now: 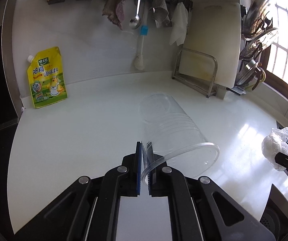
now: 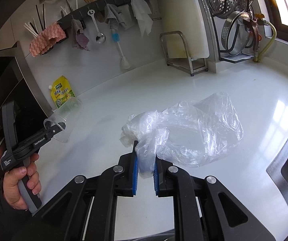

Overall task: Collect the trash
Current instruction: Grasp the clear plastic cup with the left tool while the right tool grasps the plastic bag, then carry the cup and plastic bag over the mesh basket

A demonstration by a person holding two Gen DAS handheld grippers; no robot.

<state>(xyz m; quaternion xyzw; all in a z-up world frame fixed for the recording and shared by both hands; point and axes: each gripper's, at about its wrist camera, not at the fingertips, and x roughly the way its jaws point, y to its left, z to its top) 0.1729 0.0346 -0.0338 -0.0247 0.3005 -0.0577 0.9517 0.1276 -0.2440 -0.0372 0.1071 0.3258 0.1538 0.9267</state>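
The left gripper (image 1: 145, 150) is clamped on the rim of a clear plastic cup (image 1: 170, 128), which juts forward past the jaws, its base tipped away. The right gripper (image 2: 145, 156) is pinched shut on a crumpled clear plastic bag (image 2: 186, 128) that billows ahead and to the right of the jaws. The thin rim could slip or buckle, and the loose bag could drag on the white counter (image 1: 83, 130). Far ahead and left of the left jaws stands a yellow seasoning pouch (image 1: 47, 78); nothing blocks either load.
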